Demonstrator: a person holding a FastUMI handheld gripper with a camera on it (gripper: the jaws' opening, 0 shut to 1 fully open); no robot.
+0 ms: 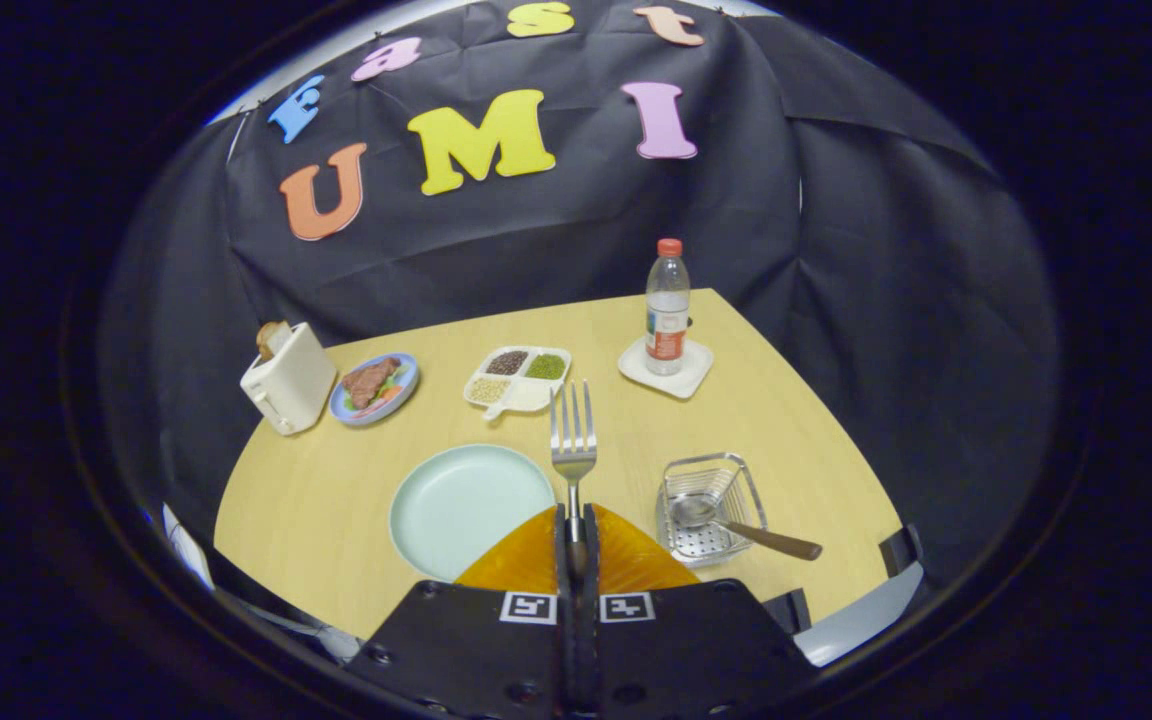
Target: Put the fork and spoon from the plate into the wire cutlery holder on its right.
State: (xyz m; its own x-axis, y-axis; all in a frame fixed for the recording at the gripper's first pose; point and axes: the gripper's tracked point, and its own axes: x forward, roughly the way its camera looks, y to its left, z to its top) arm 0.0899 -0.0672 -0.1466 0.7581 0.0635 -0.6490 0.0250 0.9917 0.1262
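My gripper (576, 530) is shut on the handle of a metal fork (573, 435), which points straight ahead with its tines up above the table. Below and to the left of the fingers lies the pale green plate (456, 505), bare. To the right of the fingers stands the wire cutlery holder (711, 505). A spoon (736, 525) with a brown handle lies in it, bowl inside and handle sticking out over the right rim.
Beyond the fork sits a white divided dish of beans (518, 378). A water bottle (667, 310) stands on a white coaster at the back right. A toaster (286, 378) and a small plate of food (374, 387) are at the back left of the wooden table (316, 500).
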